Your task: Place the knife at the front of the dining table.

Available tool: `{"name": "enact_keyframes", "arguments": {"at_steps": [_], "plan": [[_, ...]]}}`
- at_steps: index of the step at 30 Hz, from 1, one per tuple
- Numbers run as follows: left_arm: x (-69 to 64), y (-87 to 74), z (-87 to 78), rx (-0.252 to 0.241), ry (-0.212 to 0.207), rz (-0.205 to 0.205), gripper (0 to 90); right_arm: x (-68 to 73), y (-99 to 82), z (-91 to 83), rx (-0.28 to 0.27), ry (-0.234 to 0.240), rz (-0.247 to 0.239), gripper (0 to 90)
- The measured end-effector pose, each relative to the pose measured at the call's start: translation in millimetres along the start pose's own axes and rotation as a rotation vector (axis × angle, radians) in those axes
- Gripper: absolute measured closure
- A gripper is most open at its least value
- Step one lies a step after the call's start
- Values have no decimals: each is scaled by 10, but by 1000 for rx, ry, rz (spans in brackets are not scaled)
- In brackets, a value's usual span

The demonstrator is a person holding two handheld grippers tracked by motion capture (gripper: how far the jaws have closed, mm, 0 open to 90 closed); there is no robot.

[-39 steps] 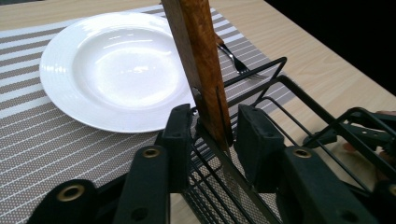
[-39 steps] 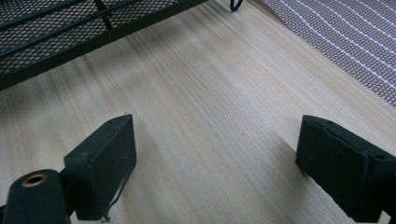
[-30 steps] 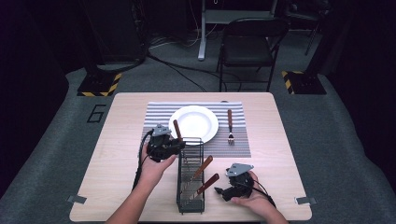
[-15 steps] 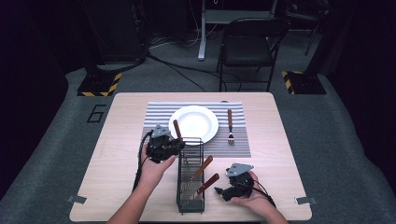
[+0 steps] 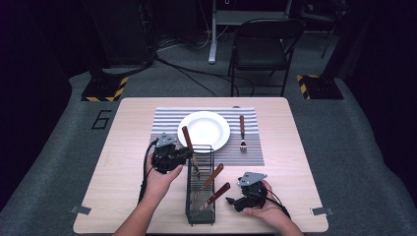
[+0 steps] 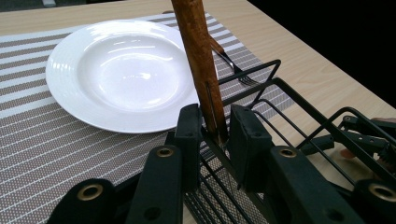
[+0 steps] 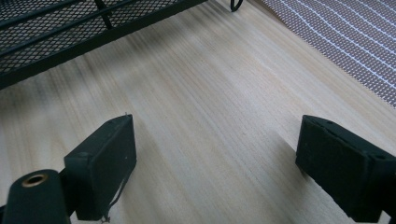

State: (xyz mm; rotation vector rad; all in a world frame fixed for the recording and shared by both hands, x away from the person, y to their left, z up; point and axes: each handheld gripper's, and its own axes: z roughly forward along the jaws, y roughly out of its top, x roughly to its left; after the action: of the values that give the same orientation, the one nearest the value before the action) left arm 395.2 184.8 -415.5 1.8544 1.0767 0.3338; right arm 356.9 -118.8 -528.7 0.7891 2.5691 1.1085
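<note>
A: Our left hand-held gripper (image 6: 210, 133) is clenched on the wooden-handled utensil (image 6: 198, 60); its jaws have just been closing, with the handle between them. In the high view that left hand-held gripper (image 5: 169, 156) sits at the far end of the wire caddy (image 5: 200, 196), which stands near the desk's (image 5: 123, 128) near edge, a little left of its middle.

B: And the utensil (image 5: 189, 145) leans away from us, handle up, toward the white plate (image 5: 203, 131) on the striped placemat (image 5: 164, 123). Its lower end is down inside the caddy's (image 6: 289, 100) wires, so we cannot tell what kind of utensil it is.

A: Then we should lift straight up along the handle's own line, we think, not sideways. A sideways pull would likely catch the wire rim and drag the whole caddy.

B: Agreed. Our grip is low on the handle, just above the rim, so the top may swing. We keep the wrist steady until the tip clears.

A: The right hand-held gripper (image 7: 215, 158) is released, jaws wide over bare desk (image 7: 210, 93), just right of the caddy (image 7: 56, 32). In the high view the right hand-held gripper (image 5: 246, 194) rests near the desk's near edge.

B: It could steady the caddy if that starts to tip. Two more wooden handles (image 5: 214, 184) lean inside it, so we rise slowly and keep clear of them. The fork (image 5: 242, 132) already lies right of the plate (image 6: 116, 74).
</note>
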Motion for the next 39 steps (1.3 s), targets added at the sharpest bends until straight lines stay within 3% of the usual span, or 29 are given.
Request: {"name": "enact_keyframes", "arguments": {"at_steps": [17, 24, 34, 39], "plan": [[-21, -28, -14, -16, 4, -42, 769, 0, 0, 0, 0, 0, 0, 114], [-19, -6, 36, -27, 6, -92, 758, 0, 0, 0, 0, 0, 1, 113], [-37, -9, 38, -45, 17, -85, 776, 0, 0, 0, 0, 0, -1, 114], [-20, 17, 36, -68, 5, -101, 714, -1, 0, 0, 0, 1, 0, 113]]}}
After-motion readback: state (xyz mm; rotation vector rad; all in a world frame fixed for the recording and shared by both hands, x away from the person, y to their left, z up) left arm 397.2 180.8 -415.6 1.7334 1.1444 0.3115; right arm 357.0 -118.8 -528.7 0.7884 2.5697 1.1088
